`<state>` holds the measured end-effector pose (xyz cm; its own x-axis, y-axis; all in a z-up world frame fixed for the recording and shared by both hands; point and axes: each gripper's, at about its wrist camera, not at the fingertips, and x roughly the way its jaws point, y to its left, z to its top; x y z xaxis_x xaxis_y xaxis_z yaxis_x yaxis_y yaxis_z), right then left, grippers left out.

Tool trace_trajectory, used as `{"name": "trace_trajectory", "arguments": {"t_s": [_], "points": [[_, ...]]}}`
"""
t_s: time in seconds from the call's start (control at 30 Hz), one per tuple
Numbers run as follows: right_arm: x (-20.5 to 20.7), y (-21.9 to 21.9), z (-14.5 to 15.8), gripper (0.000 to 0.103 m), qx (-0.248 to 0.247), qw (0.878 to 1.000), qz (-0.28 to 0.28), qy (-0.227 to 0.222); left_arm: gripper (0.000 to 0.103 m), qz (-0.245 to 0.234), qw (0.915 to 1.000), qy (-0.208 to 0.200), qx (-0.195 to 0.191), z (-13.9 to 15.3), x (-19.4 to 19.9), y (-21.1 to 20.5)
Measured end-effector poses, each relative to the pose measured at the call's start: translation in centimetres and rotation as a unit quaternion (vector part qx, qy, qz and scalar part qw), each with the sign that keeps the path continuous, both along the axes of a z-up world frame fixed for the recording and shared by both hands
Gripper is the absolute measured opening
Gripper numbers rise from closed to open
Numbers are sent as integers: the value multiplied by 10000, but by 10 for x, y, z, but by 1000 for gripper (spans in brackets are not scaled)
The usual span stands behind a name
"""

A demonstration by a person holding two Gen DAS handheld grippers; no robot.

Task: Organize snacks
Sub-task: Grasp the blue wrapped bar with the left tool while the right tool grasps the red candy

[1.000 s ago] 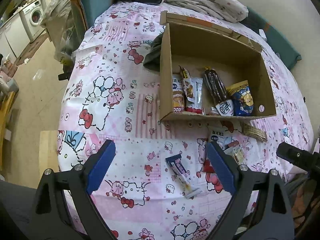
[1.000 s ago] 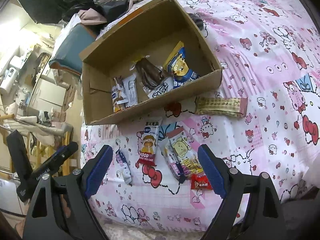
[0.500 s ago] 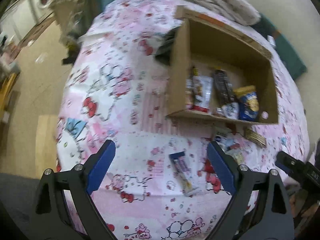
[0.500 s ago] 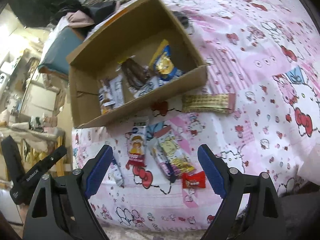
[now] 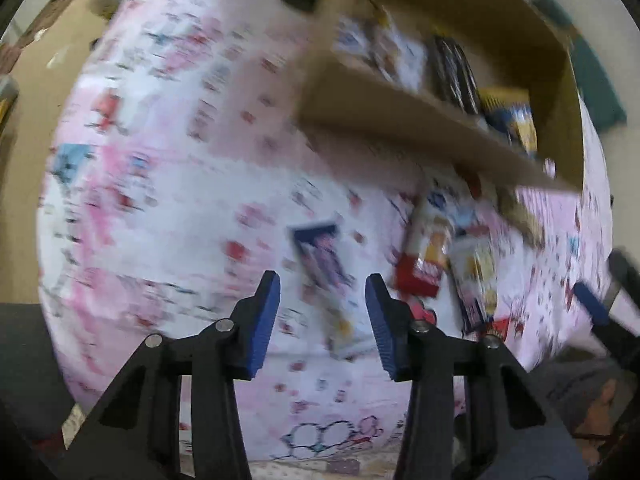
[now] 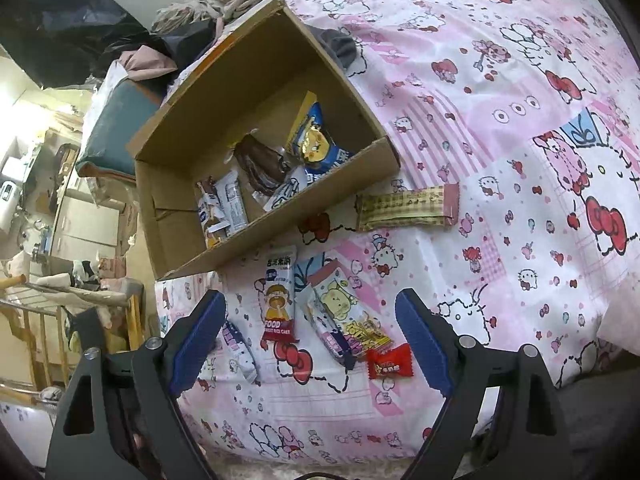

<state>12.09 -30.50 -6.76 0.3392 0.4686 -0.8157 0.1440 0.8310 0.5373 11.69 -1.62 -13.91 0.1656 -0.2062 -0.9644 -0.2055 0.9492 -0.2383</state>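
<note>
Blue-padded fingers of both grippers stand apart over a pink cartoon-print bedsheet strewn with snack packets.

In the blurred left wrist view, the left gripper is parted with nothing between its pads, and a blue-and-white wrapper lies on the sheet in the gap, lower centre. In the right wrist view, the right gripper is wide apart and holds nothing; within its span, low in the frame, lie a rice cake packet, a yellow bear packet and a red candy. A tan checked bar lies at centre right, just beside the cardboard box, which holds more snacks at upper centre.
</note>
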Motion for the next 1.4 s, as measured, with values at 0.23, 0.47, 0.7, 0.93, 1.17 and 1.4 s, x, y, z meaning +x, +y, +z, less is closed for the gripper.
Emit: {"name": "trace_trajectory", "arguments": {"t_s": [0.23,0.47,0.7,0.93,1.17,1.4], "points": [[-1,0,-5,89,-13,10000,-27,69,35,-70,9991,96,400,-18,-4,-21],[2,-23,-1,78,395,9981,-472,-95,14,-321,9967,-142,731,-2,-4,-26],[1,11,-37,68,-928,9908,351,917,14,-289,9975,-297,574,17,-6,-23],[-10,49,-70,47,-1893,9644,1136,1454,14,-106,9989,-271,376,19,-5,-14],[-13,68,-83,29,-2353,9478,1506,1538,14,19,9987,-436,249,34,-5,3],[-29,93,-59,19,-1969,9553,1807,1266,14,22,9984,-522,216,39,-8,3]]}}
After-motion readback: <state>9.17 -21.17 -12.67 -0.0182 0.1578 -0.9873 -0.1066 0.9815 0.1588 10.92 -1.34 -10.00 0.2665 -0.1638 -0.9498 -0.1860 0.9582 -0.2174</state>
